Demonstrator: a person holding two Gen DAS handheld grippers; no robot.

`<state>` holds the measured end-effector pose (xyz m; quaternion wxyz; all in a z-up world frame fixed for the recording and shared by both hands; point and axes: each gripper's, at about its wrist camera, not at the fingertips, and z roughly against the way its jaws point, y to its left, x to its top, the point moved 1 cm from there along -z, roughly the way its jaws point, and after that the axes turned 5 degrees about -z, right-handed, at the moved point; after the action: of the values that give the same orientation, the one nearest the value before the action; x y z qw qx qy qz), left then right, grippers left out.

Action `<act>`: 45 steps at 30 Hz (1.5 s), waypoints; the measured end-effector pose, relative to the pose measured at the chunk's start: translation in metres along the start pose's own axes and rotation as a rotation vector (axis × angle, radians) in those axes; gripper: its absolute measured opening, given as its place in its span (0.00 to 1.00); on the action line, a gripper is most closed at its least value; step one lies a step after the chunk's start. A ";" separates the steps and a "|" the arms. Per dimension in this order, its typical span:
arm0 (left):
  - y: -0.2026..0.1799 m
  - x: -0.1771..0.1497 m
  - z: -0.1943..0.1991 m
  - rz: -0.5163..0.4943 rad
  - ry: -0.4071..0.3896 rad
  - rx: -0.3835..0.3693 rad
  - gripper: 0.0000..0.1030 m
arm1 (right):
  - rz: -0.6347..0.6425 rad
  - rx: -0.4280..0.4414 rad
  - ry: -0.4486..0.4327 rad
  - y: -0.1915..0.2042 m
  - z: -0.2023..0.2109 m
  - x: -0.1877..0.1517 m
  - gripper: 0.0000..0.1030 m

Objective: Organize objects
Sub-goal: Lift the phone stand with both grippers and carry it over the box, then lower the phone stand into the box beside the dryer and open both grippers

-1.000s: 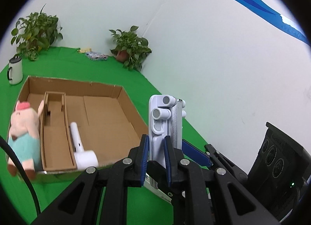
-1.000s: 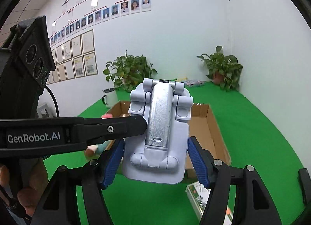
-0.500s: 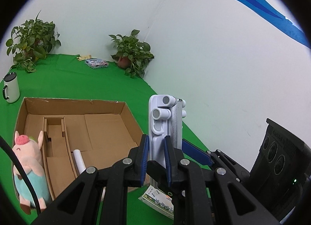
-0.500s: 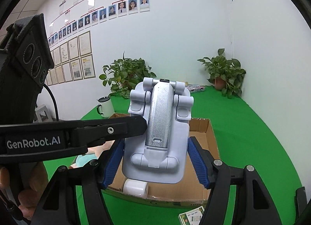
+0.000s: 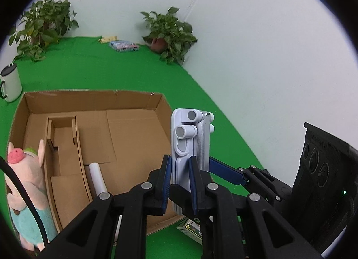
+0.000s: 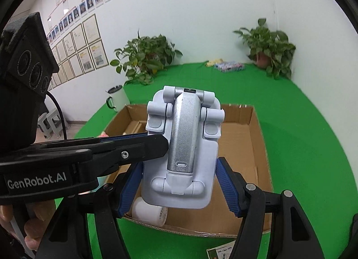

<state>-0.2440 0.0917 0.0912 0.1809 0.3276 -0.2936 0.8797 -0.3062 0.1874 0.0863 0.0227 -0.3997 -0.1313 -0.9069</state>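
A pale folding phone stand (image 5: 190, 138) with a silver metal arm (image 6: 183, 138) hangs in the air, held by both grippers. My left gripper (image 5: 180, 176) is shut on its thin edge. My right gripper (image 6: 179, 189) is shut across its wide base, blue pads (image 6: 226, 183) on either side. The left gripper's black finger (image 6: 134, 147) reaches in from the left in the right wrist view. The stand is above the near right part of an open cardboard box (image 5: 94, 100) (image 6: 259, 138) on the green cloth.
Inside the box lie a white handheld fan (image 6: 148, 210) and a cardboard insert (image 5: 64, 147). A pink plush pig (image 5: 24, 176) leans at its left side. A white mug (image 5: 10, 84), two potted plants (image 5: 170, 33) and a small printed carton (image 5: 190, 228) stand around.
Both grippers have carried the stand together towards the box. The box has slid closer and lower in both views, and the stand now hangs over its near part. Neither grip has changed.
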 end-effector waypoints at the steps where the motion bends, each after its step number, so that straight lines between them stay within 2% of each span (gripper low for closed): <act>1: 0.003 -0.002 -0.006 0.008 0.012 -0.002 0.13 | -0.004 0.000 0.015 -0.004 -0.008 -0.002 0.62; 8: 0.021 -0.020 -0.045 0.039 0.102 0.019 0.13 | -0.042 0.029 0.109 -0.033 -0.057 -0.030 0.62; 14: 0.042 -0.047 -0.079 0.083 0.204 0.053 0.14 | -0.087 0.059 0.242 -0.047 -0.105 -0.067 0.62; 17: 0.052 -0.058 -0.089 0.116 0.237 0.058 0.14 | -0.097 0.067 0.296 -0.049 -0.119 -0.085 0.62; 25: 0.070 -0.081 -0.103 0.191 0.297 0.069 0.14 | -0.102 0.066 0.412 -0.046 -0.148 -0.107 0.62; 27: 0.072 -0.081 -0.103 0.199 0.294 0.064 0.14 | -0.090 0.055 0.424 -0.043 -0.152 -0.108 0.63; 31: 0.070 -0.077 -0.090 0.212 0.270 0.036 0.15 | -0.124 0.130 0.436 -0.044 -0.150 -0.103 0.64; 33: 0.069 -0.073 -0.075 0.215 0.235 0.032 0.18 | -0.128 0.141 0.428 -0.045 -0.147 -0.101 0.64; 37: 0.065 -0.071 -0.038 0.172 0.153 0.065 0.18 | -0.144 0.113 0.425 -0.055 -0.149 -0.097 0.63; 40: 0.066 -0.074 -0.013 0.148 0.096 0.121 0.18 | -0.132 0.090 0.439 -0.054 -0.156 -0.095 0.55; 45: 0.076 -0.081 0.004 0.144 0.060 0.164 0.18 | -0.078 -0.013 0.470 -0.044 -0.168 -0.102 0.44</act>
<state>-0.2226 0.0207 0.0082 0.0985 0.2926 -0.2377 0.9210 -0.3640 0.1802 -0.1067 0.0151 -0.1725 -0.1317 -0.9761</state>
